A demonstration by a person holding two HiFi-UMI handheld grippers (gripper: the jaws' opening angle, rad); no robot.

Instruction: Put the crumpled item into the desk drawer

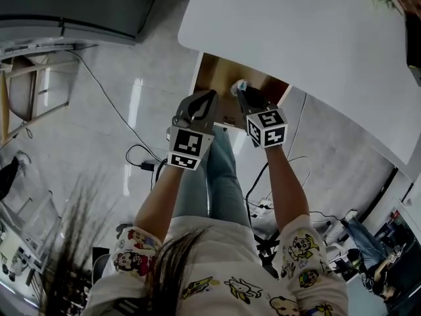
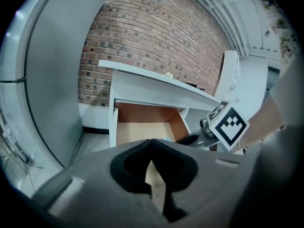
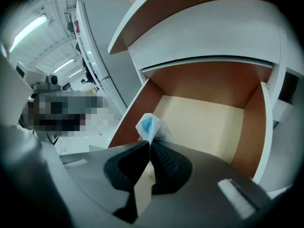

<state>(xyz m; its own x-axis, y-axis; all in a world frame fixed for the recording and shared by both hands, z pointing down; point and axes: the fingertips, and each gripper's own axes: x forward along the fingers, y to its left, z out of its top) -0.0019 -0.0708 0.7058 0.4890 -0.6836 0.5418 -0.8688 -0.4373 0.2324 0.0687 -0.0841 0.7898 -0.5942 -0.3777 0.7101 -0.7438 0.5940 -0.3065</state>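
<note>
Noted crumpled item [image 3: 148, 125] pinched between right gripper [image 3: 149, 144] jaws, projecting forward beyond tips, poised over open desk drawer [image 3: 204, 122] floor; found left gripper [image 2: 152, 144] jaws together, empty, alongside, slightly behind; judged release straight downward sufficient.

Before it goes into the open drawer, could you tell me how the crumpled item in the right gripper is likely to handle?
The crumpled item looks thin and creased, so it is probably soft and very light. Pinched by one edge in the right gripper, it stands up unsupported, so it should hardly roll in the drawer.
</note>
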